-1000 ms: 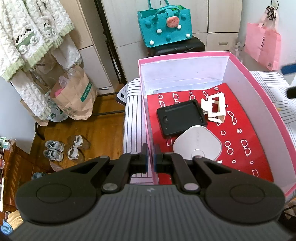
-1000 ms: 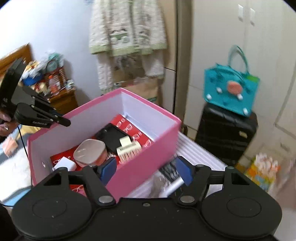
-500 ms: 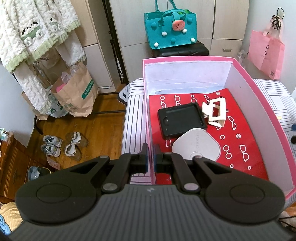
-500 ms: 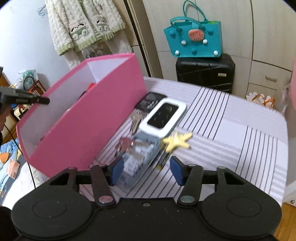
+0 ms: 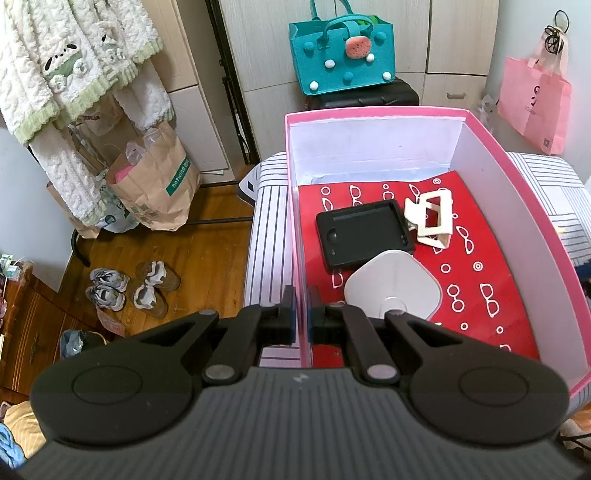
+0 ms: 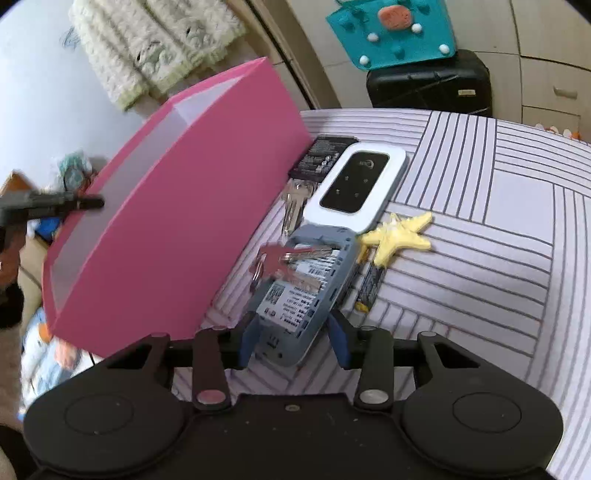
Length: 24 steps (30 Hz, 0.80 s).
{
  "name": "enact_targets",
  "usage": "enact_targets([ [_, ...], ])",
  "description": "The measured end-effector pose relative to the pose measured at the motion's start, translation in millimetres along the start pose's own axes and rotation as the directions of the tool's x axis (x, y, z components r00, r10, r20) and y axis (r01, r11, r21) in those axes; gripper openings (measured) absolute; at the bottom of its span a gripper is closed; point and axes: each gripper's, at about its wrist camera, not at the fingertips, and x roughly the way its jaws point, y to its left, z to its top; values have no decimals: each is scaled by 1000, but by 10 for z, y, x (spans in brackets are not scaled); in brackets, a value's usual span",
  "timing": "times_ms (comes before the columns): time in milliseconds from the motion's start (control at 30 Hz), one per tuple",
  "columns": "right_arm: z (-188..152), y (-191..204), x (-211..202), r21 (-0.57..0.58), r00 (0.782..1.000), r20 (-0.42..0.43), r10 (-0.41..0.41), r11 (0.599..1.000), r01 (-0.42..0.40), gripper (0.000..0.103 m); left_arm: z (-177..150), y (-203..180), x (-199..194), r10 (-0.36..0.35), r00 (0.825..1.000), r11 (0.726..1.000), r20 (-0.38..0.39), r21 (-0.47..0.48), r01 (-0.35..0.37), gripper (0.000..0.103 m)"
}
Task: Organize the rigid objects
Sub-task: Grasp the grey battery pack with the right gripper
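My left gripper is shut on the near left wall of the pink box. Inside lie a black case, a cream hair clip and a white rounded device on a red patterned sheet. My right gripper is open, its blue pads either side of a grey device back cover lying beside the box's outer wall. A red key rests on the cover. Behind it are a white pocket router, a yellow star, a battery, silver keys and a black battery pack.
The striped tabletop stretches to the right of the pile. A teal bag sits on a black suitcase behind the table. Paper bags and shoes stand on the wood floor to the left.
My right gripper swung from over the box down to the table and closed in around the grey cover. My left gripper kept its hold on the box wall.
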Motion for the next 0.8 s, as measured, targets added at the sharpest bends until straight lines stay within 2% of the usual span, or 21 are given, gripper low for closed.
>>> enact_targets([
  [67, 22, -28, 11, 42, 1000, 13, 0, 999, 0, 32, -4, 0, -1, 0, 1000, 1000, 0, 3, 0, 5],
  [100, 36, -30, 7, 46, 1000, 21, -6, 999, 5, 20, -8, -3, -3, -3, 1000, 1000, 0, 4, 3, 5],
  [167, 67, -15, -22, 55, 999, 34, 4, 998, -6, 16, -12, 0, -7, -6, 1000, 1000, 0, 3, 6, 5],
  [500, 195, 355, -182, -112, 991, 72, -111, 987, 119, 16, -46, 7, -15, -19, 1000, 1000, 7, 8, 19, 5],
  [800, 367, 535, -503, -181, 977, 132, -168, 965, 190, 16, -62, 17, 3, -29, 1000, 999, 1, 17, 29, 5],
])
